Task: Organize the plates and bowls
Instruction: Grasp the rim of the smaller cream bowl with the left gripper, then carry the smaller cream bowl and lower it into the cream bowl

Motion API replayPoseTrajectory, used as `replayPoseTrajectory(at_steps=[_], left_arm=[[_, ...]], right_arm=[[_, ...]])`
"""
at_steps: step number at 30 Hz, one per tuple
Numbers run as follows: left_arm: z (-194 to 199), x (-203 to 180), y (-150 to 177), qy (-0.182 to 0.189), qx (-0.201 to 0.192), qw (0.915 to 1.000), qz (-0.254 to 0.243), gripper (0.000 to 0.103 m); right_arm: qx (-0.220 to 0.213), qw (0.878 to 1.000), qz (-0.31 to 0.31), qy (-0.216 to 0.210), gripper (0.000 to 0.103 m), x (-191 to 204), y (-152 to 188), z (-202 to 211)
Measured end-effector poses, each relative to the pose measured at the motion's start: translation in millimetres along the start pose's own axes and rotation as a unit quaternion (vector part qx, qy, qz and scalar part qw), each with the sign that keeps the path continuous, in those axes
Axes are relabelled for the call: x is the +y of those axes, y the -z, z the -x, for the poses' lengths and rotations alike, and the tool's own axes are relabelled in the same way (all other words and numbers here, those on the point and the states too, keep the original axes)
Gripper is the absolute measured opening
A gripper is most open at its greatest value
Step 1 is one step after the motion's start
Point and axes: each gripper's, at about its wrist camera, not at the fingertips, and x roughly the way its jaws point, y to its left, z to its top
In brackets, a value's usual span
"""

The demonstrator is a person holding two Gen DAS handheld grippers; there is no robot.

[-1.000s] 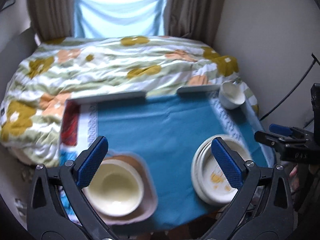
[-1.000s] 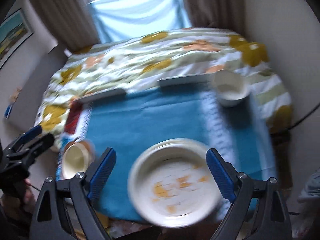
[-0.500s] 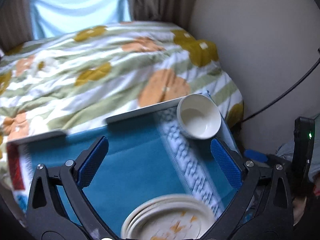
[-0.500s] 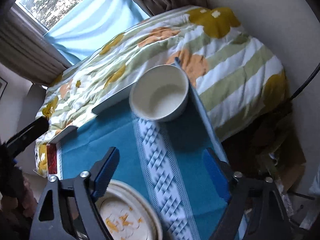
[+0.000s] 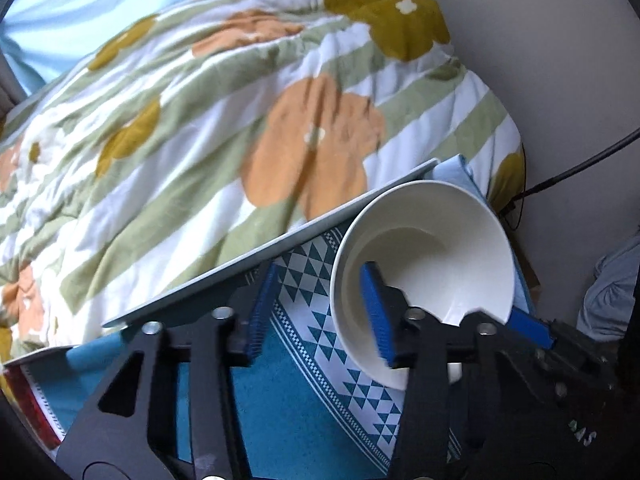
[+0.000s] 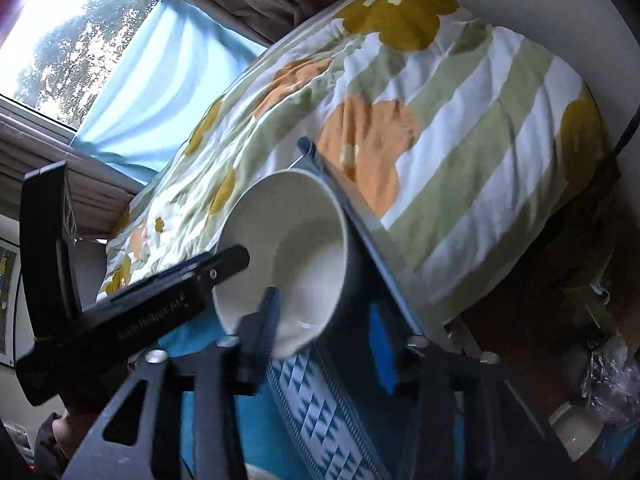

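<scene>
Both grippers' fingers straddle the bowl (image 5: pixel 424 256) rim, unclosed; window (image 6: pixel 60 40) right view only.

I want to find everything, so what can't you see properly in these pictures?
- White bowl: left wrist view, its near side sits behind the left gripper fingers.
- Bowl's underside: right wrist view, covered by the right gripper and blurred.
- Wall picture: right wrist view, cut off by the left edge.
- Pale cup-like thing: right wrist view, bottom right, too dim to name.
</scene>
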Motion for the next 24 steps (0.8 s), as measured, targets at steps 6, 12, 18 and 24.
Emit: replayPoseTrajectory(at_steps=[6, 12, 18, 24], left_arm=[[-13.4, 0.1, -1.8, 0.027, 0.021, 0.9994, 0.004, 0.008], [-10.5, -4.5, -1.7, 0.024, 0.015, 0.9996, 0.001, 0.007], [7.8, -8.8, 0.3, 0.015, -0.004, 0.9998, -0.011, 0.007], [47.0, -2.7, 14.5, 0.02, -0.033, 0.9993, 0.004, 0.007]], right_arm=[[0.003, 1.0, 0.001, 0.02, 0.02, -4.0, -4.0, -6.7], [0.006, 1.0, 0.007, 0.016, 0.02, -5.5, -4.9, -7.6], [0.01, 1.0, 0.022, 0.012, 0.02, -1.6, -8.0, -3.4], [-0.009, 0.999, 0.053, 0.011, 0.02, 17.9, -5.1, 21.3]])
